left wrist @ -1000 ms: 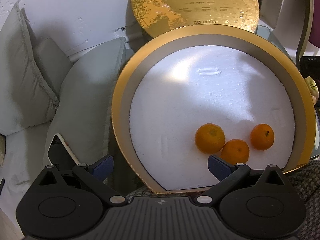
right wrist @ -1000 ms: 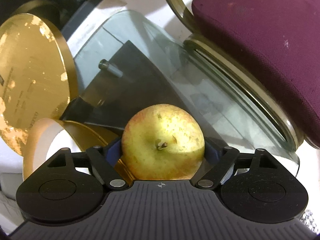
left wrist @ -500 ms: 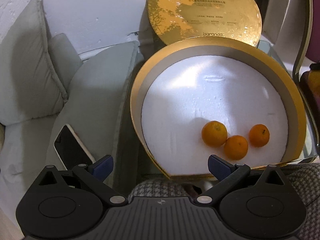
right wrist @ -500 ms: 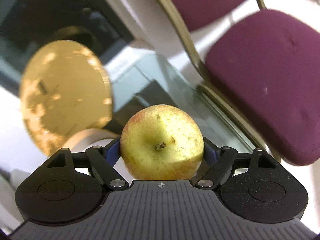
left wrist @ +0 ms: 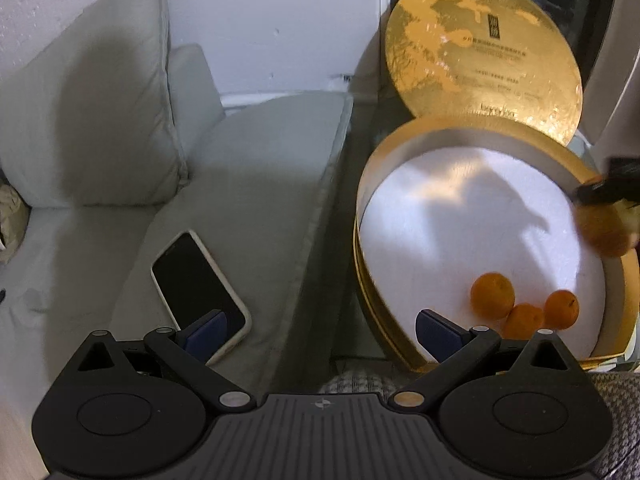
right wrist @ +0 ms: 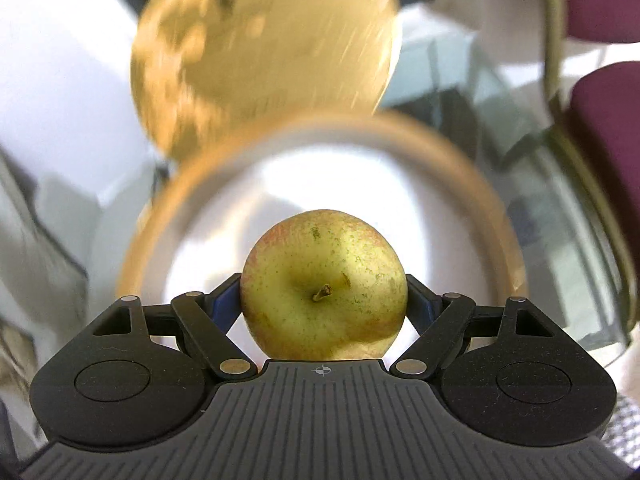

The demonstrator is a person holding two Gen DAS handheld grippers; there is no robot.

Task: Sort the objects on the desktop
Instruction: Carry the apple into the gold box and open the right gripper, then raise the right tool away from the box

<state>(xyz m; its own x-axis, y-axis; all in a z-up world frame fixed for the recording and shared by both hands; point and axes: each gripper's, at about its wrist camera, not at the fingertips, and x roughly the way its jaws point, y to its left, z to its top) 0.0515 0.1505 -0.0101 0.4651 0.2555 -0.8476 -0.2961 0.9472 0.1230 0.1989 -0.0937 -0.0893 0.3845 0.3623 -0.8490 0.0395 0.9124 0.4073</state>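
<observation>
A round gold box (left wrist: 362,208) with a white foam floor holds three small oranges (left wrist: 492,295) at its near right. Its gold lid (left wrist: 480,64) leans upright behind it. My left gripper (left wrist: 320,330) is open and holds nothing, hovering between the box and a phone (left wrist: 192,284) on the grey cushion. My right gripper (right wrist: 323,300) is shut on a yellow-green apple (right wrist: 323,284), held above the box (right wrist: 472,160); the lid (right wrist: 260,48) is blurred behind. In the left wrist view the right gripper (left wrist: 608,192) and apple (left wrist: 604,232) show blurred at the box's right rim.
A pale grey sofa cushion (left wrist: 248,184) and pillow (left wrist: 92,120) lie left of the box. A glass table (right wrist: 560,220) carries the box. Purple chairs (right wrist: 608,128) stand to the right. Checked fabric (left wrist: 352,380) shows at the near edge.
My right gripper has swung with the apple from beside the chairs to over the box. My left gripper has pulled back and to the left, bringing the phone into fuller view.
</observation>
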